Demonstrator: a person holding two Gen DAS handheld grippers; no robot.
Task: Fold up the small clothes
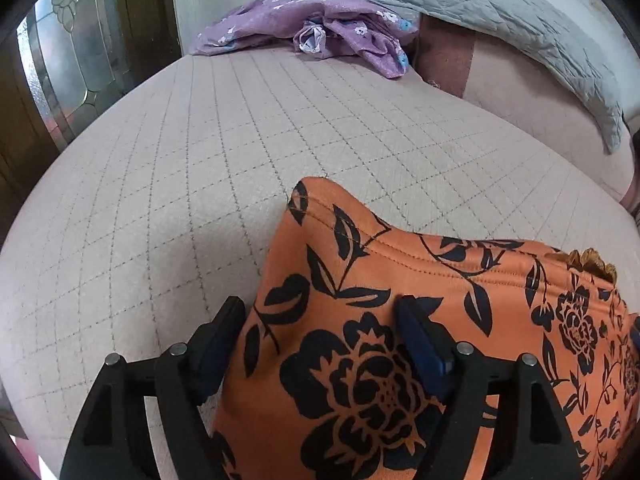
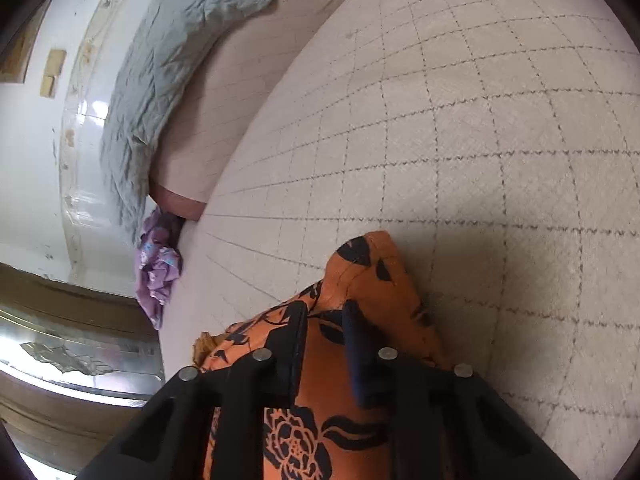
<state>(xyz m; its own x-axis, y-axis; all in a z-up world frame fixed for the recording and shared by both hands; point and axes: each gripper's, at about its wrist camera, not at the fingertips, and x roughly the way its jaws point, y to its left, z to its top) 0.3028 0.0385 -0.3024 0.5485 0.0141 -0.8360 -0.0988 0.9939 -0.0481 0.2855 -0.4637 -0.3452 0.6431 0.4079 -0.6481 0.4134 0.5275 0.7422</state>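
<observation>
An orange garment [image 1: 352,264] with a black flower print lies on the quilted beige bed cover [image 1: 200,160]. My left gripper [image 1: 320,320] is open over it, one finger at the cloth's left edge and the other resting on the print. In the right wrist view, my right gripper [image 2: 326,312] has its fingers close together on a raised fold of the same orange garment [image 2: 368,268], whose corner stands up beyond the fingertips. A brown frilly trim [image 1: 592,260] shows at the garment's far edge.
A crumpled purple flowered garment [image 1: 320,28] lies at the far edge of the bed, also seen as purple cloth [image 2: 158,268] on the left. A grey quilt [image 1: 500,12] is draped along the wall. A wooden door with patterned glass [image 1: 68,60] stands beside the bed.
</observation>
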